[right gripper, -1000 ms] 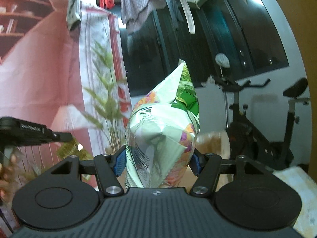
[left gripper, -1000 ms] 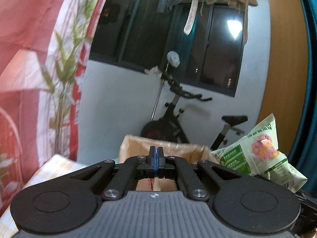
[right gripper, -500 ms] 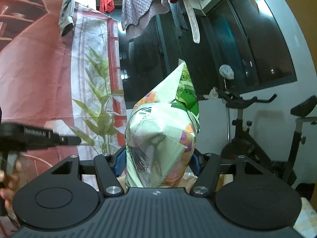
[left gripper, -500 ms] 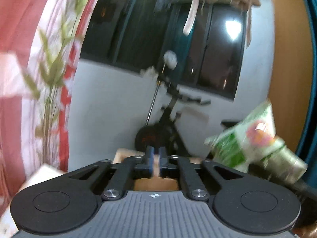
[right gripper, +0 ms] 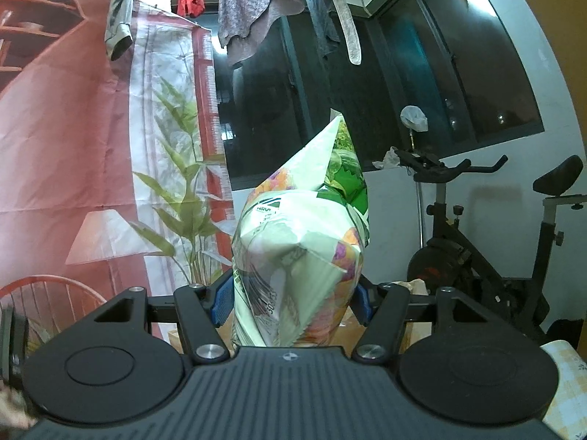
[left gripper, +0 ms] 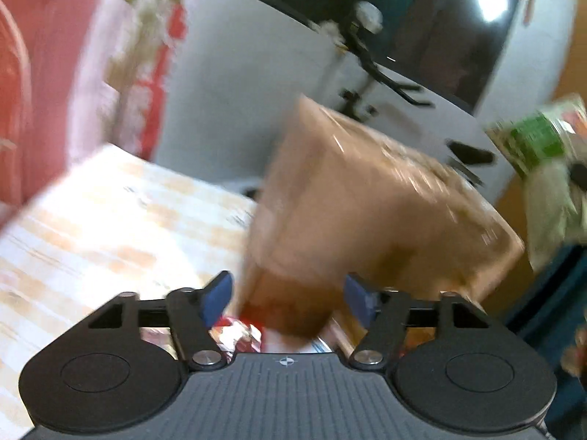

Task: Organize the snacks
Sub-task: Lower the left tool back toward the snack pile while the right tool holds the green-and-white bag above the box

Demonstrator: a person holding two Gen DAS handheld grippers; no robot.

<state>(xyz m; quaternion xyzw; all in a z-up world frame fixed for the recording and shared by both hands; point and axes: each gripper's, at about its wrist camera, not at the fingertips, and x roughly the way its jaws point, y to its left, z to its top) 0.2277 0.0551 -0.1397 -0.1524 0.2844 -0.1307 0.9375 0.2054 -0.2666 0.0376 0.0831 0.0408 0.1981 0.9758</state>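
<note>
Checked cloth point(left gripper: 91, 220) bears a box point(left gripper: 367, 201); left fingers point(left gripper: 216, 297) just parted, right fingers point(right gripper: 222, 300) clamp bag point(right gripper: 301, 256).

The left camera sits behind its fingers point(left gripper: 216, 295) and looks down, close to a brown box point(left gripper: 367, 198). The right camera looks straight ahead across the room. Both see the exercise bike point(right gripper: 477, 249) and dark windows point(right gripper: 422, 73).

The left black two-finger gripper point(left gripper: 288, 299) tilts downward, its blue-padded jaws just having opened wide with nothing pressed between them. The right black two-finger gripper point(right gripper: 293, 299) points level, pads clamped on a green-and-white snack bag point(right gripper: 299, 256).
</note>
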